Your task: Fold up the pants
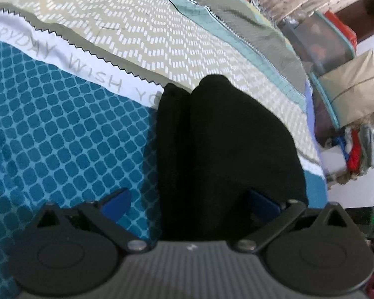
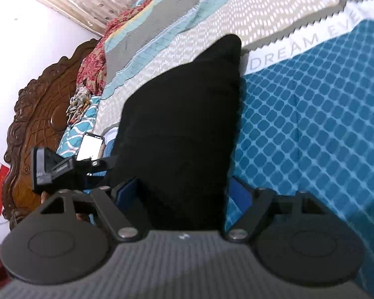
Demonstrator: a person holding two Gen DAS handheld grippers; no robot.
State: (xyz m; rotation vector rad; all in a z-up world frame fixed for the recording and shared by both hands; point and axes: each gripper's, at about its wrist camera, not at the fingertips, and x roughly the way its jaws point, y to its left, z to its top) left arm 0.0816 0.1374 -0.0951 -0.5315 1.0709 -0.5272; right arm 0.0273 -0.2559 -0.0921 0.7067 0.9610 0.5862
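The black pants [image 1: 219,149] lie bunched on a bed with a teal checked cover [image 1: 62,134]. In the left wrist view my left gripper [image 1: 189,204] stands wide open, its blue pads [image 1: 118,204] on either side of the black cloth, which fills the gap between them. In the right wrist view the pants [image 2: 184,114] rise as a black fold between the blue pads [image 2: 127,191] of my right gripper [image 2: 184,194], which press against the cloth on both sides. The left gripper's body [image 2: 54,167] shows at the left of that view.
A beige patterned quilt [image 1: 142,37] and a grey-green blanket [image 1: 249,25] lie beyond the pants. Storage bags and boxes [image 1: 336,74] stand past the bed's edge. A carved wooden headboard [image 2: 37,114], a red patterned cloth [image 2: 94,67] and a lit phone [image 2: 91,147] are at the left.
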